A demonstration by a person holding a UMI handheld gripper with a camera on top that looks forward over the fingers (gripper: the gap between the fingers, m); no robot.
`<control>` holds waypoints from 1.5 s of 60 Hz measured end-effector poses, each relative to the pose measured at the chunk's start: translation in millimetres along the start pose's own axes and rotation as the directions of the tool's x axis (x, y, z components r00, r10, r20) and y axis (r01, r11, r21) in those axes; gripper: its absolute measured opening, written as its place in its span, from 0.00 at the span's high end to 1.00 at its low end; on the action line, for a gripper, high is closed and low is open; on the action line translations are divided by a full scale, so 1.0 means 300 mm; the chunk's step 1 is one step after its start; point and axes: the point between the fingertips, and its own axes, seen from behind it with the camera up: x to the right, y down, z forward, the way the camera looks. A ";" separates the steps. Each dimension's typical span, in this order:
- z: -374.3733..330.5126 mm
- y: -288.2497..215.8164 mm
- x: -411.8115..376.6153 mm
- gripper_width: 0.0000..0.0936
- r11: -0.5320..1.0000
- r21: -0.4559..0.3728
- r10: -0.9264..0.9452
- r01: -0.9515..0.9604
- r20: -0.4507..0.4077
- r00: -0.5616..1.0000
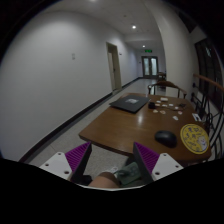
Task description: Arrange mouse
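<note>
Item one, nearest: my gripper (113, 158), its two fingers spread apart with nothing between them, purple pads (77, 156) facing inward; a hand (105, 182) shows just below them.

Item two: a wooden table (125, 128) ahead of the fingers, reaching toward one o'clock.

Item three: a dark mouse (165, 138) lying on the table at about two o'clock from the fingertips, well apart from them.

Item four: a round yellow plate (193, 141) just beside the mouse, at three o'clock of it.

Item five: a dark laptop (129, 102) at the table's far end, twelve o'clock.

Item six: small objects (170, 103) scattered at one o'clock, too small to identify.

Item seven, farthest: a corridor with doors (149, 66) at its end.
</note>
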 end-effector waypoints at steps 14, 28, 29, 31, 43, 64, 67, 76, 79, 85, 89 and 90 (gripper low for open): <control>-0.009 0.044 0.335 0.08 1.000 0.014 0.002 0.000 -0.149 0.989; 0.113 0.117 0.738 0.09 0.999 -0.043 -0.004 -0.010 -0.310 0.951; 0.127 0.121 0.751 0.10 0.999 -0.044 0.005 -0.020 -0.313 0.950; 0.157 0.131 0.776 0.10 0.998 -0.050 0.018 -0.036 -0.315 0.949; 0.326 0.116 0.869 0.11 0.996 -0.089 -0.035 0.006 -0.324 0.946; 0.467 0.049 0.924 0.62 0.995 -0.089 0.004 -0.033 -0.310 0.951; 0.452 0.046 0.881 0.64 0.994 -0.094 0.037 -0.064 -0.263 0.964; 0.201 -0.274 0.975 0.64 0.988 0.157 0.055 0.003 -0.366 0.929; 0.107 -0.320 1.042 0.64 0.977 0.212 0.101 -0.015 -0.405 0.909; 0.030 -0.257 1.230 0.64 0.973 0.210 0.191 -0.100 -0.476 0.858; 0.057 -0.083 1.337 0.64 0.972 0.148 0.236 -0.185 -0.531 0.814; 0.076 -0.062 1.374 0.64 0.970 0.127 0.244 -0.209 -0.538 0.807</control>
